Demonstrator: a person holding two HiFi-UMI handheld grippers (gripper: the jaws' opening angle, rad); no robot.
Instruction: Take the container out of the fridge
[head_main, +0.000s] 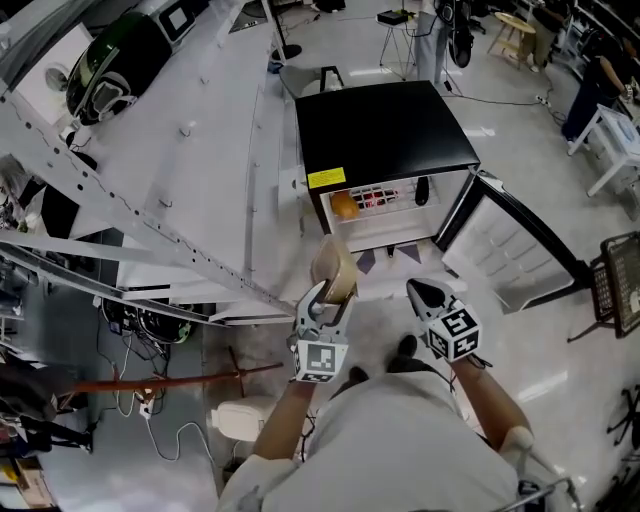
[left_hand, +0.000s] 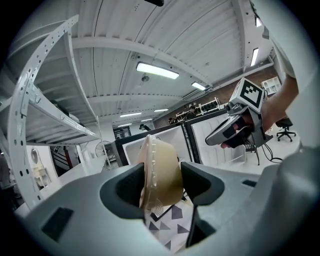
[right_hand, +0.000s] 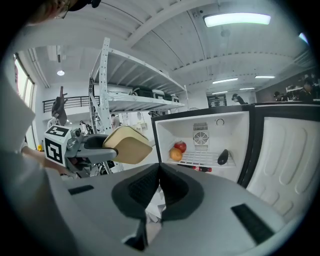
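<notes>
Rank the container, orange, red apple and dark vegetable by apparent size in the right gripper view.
1. container, though it is nearer the camera.
2. orange and dark vegetable, about alike.
3. red apple, partly behind the orange.

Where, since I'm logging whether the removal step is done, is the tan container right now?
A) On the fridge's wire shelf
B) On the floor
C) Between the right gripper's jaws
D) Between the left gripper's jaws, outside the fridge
D: the container is clamped between the jaws of the left gripper in front of the open fridge, while the right gripper has its jaws together on nothing.
</notes>
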